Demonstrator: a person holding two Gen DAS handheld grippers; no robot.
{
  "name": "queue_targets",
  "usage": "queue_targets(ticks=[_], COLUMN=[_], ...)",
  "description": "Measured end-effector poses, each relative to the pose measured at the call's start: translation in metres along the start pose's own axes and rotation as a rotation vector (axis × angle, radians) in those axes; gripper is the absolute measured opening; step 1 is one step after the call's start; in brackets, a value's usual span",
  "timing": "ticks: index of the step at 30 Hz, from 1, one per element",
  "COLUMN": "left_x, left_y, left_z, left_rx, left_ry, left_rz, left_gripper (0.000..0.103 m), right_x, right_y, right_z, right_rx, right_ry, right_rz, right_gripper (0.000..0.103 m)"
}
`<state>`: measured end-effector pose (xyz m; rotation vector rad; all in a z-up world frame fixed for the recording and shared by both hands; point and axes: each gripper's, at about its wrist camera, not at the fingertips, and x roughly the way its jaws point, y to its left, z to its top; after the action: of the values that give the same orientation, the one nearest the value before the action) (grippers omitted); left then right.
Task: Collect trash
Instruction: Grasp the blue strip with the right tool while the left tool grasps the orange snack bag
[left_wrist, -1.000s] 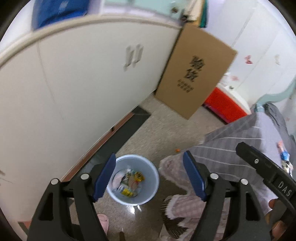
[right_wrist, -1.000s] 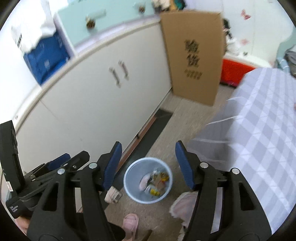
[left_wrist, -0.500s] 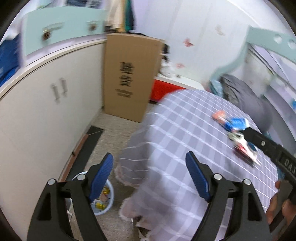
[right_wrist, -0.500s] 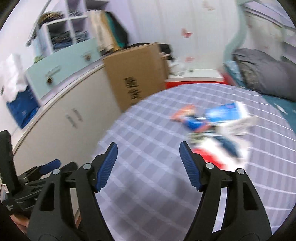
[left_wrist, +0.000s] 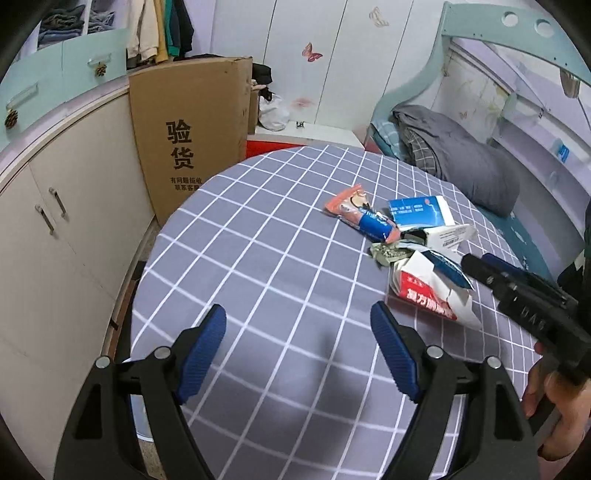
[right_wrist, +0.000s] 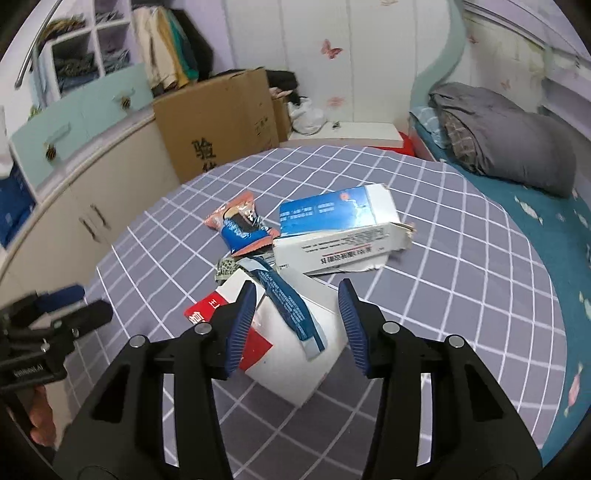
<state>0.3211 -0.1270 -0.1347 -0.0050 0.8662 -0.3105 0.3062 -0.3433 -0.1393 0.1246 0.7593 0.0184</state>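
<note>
A torn white carton (right_wrist: 291, 354) with a red panel of Chinese print lies on the checked tabletop (right_wrist: 461, 280), a blue wrapper strip (right_wrist: 288, 302) draped over it, beside a blue-and-white box (right_wrist: 332, 229) and an orange snack packet (right_wrist: 236, 218). The right claw (right_wrist: 295, 317) straddles the carton, spread wide, gripping nothing. The left claw (left_wrist: 299, 343) hovers likewise agape and empty. The cardboard box (left_wrist: 192, 140) reads "验货".

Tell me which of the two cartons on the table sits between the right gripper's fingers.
The red-and-white carton, nearest, framed by the open right gripper. The blue-and-white carton lies farther back.
</note>
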Motion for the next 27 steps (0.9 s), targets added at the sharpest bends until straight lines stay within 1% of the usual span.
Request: queue_targets(ticks=[2,5,6,9,14,17,20,24,27], left_x=[0.005,0.013,0.017,0.026,0.042,0.056,0.074,0.095,0.113], left_y=[-0.004,-0.009,-0.01,-0.012,-0.019,-0.025,-0.032,-0.042,-0.045], left_z=[0.004,0.009,0.012,0.022,0.036,0.048,0.061,0.074,0.08], left_rx=[0.011,0.018,0.011,-0.01,-0.054,-0.095,-0.149,-0.188,-0.229], left_ry=[0.003,0.011,0.014,0.019,0.027,0.037,0.05,0.076,0.102], left_rz=[0.008,0.012,0.01,0.001,-0.022,-0.048,-0.048,-0.067,-0.033], left_gripper=[0.079,0.079,0.079,0.079,0.079,0.079,0.081,0.082,0.083], right_x=[0.009,0.019,0.022,0.019,-0.007,-0.012,-0.004,0.01,0.019], right_y=[0.001,-0.001,0.001,0.001,-0.007,-0.015,-0.026,-0.041,-0.044], right_z=[0.0,-0.004,-0.005,-0.006,0.004,0.016,0.026,0.035,0.035], right_rx=[-0.027,-0.048,-0.067,-0.078,-0.024,-0.002,0.049,0.124,0.145], right_ry=[0.02,0.056,0.06,0.039,-0.061,-0.102,-0.106,-0.099,-0.088], right_rz=[-0.01,0.008,0.01,0.029,0.084,0.076,0.081,0.102,0.112], right_gripper=[0.04,0.032,0.022,0.013,0.012,0.012,0.012,0.012,0.012])
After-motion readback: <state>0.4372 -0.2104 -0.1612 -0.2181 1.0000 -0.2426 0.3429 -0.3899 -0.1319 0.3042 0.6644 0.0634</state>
